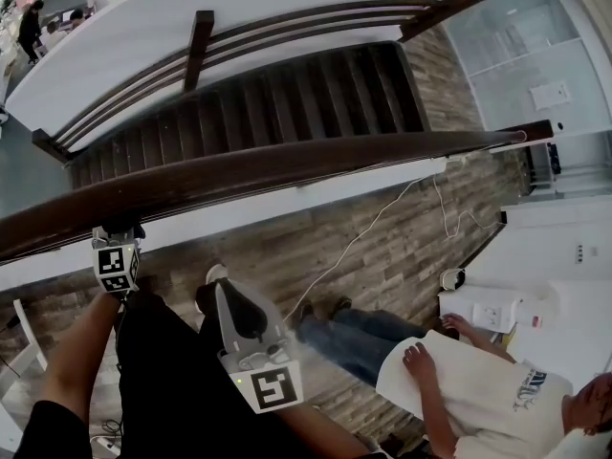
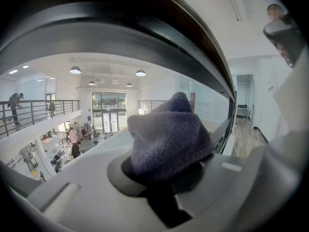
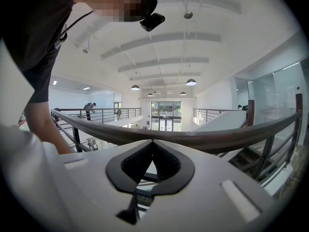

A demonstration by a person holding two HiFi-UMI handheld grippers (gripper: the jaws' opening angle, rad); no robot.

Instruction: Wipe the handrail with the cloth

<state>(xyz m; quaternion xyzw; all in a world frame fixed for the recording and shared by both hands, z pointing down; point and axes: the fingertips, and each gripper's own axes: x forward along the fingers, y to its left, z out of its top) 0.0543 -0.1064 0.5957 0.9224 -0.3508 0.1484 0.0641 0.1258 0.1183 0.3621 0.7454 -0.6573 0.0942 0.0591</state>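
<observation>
Left gripper at the handrail with the cloth, right gripper idle.

My left gripper (image 2: 161, 175) is clamped on a bunched grey-purple cloth (image 2: 166, 137), held close under the dark wooden handrail (image 1: 287, 165) (I can't confirm contact from here). The right gripper (image 3: 152, 144) hangs short of the rail, jaws together on nothing. My worry is that the jaws hold only a pinch of cloth. Drag along the wood could pull it loose and drop it onto the stairs (image 1: 268, 113) beyond, or the wad could roll aside and let bare gripper plastic scrape the rail.

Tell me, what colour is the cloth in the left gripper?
The cloth is greyish purple, clearest in the left gripper view.
</observation>
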